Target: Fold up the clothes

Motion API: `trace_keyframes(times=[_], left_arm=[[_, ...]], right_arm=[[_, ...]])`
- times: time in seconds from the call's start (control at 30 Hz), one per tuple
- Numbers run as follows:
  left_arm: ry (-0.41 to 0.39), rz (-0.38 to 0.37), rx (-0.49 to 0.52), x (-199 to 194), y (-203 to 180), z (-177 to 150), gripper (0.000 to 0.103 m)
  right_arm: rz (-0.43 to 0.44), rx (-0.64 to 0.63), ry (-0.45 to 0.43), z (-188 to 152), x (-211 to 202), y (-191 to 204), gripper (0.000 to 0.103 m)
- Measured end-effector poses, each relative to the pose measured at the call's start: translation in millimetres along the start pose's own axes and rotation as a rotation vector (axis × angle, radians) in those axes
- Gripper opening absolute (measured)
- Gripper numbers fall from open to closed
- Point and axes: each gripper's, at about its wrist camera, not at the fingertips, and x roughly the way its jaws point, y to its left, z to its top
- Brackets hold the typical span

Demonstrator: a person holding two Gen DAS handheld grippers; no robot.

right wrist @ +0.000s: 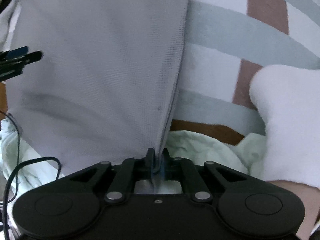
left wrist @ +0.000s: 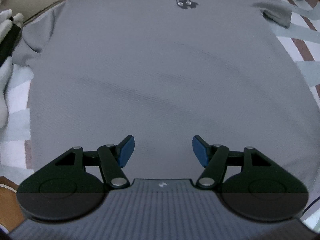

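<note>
One grey T-shirt [left wrist: 160, 70] lay flat and face up on a checked sheet [left wrist: 304, 40] of white, pale green and brown. Its long axis ran straight away from the left gripper [left wrist: 163, 150], with the collar at the far end and the hem nearest the camera. A small dark print [left wrist: 185, 1] with lettering sat on the chest, upside down from this view. Two short sleeves spread outward, one to each side, and soft creases crossed the middle.

The left gripper hovered over the lower part of the shirt with its blue-padded jaws wide apart, holding nothing.

The right gripper [right wrist: 158, 164] had its jaws closed on the shirt's edge [right wrist: 172, 80], which rose taut from the pads. A white-gloved hand [right wrist: 286, 120] showed beside it, and another glove [left wrist: 6, 46] showed at the left of the left wrist view.
</note>
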Motion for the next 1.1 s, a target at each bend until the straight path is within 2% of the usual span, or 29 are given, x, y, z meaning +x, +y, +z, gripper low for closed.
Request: trace_keyframes(times=[0.03,0.07,0.13,0.33,0.5,0.57,0.63,0.67,0.73,0.83,0.9,0.97,1.0,1.1], left_arm=[[-0.004,-0.015,-0.011,-3,1,7,0.064],[-0.021,-0.025,-0.015,-7,-1,16,0.064],[-0.055,-0.019,0.02,-13,-7,36,0.064],[-0.058,0.046,0.14,-27,3,95,0.066],[0.058,0.084,0.092,-48,58,138,0.069],[0.078,0.137,0.105,-63,84,147,0.069],[0.035,0.193,0.142,-83,105,149,0.071],[0.004,0.208,0.165,-91,116,150,0.071],[-0.054,0.223,0.191,-102,139,153,0.071],[-0.11,0.189,0.114,-92,179,160,0.071],[-0.155,0.159,-0.038,-67,211,158,0.071],[-0.098,0.062,-0.148,-36,243,162,0.069],[-0.101,0.07,-0.173,-25,255,162,0.067],[-0.137,0.179,-0.187,6,282,158,0.067]], right_arm=[[-0.019,-0.006,0.006,1,-1,2,0.027],[-0.046,-0.027,-0.005,3,-6,7,0.032],[-0.089,-0.063,-0.074,6,-19,17,0.033],[-0.269,-0.22,-0.485,22,-71,60,0.039],[-0.254,-0.313,-0.646,42,-88,99,0.039],[-0.25,-0.356,-0.708,51,-95,112,0.039],[-0.274,-0.408,-0.786,62,-103,119,0.043],[-0.299,-0.421,-0.84,67,-106,124,0.047],[-0.348,-0.446,-0.949,77,-113,133,0.049],[-0.39,-0.53,-1.026,92,-114,158,0.052],[-0.392,-0.593,-1.05,96,-116,184,0.057],[-0.371,-0.641,-1.063,108,-111,203,0.061],[-0.351,-0.659,-1.06,115,-105,209,0.061],[-0.289,-0.695,-1.034,144,-90,227,0.062]])
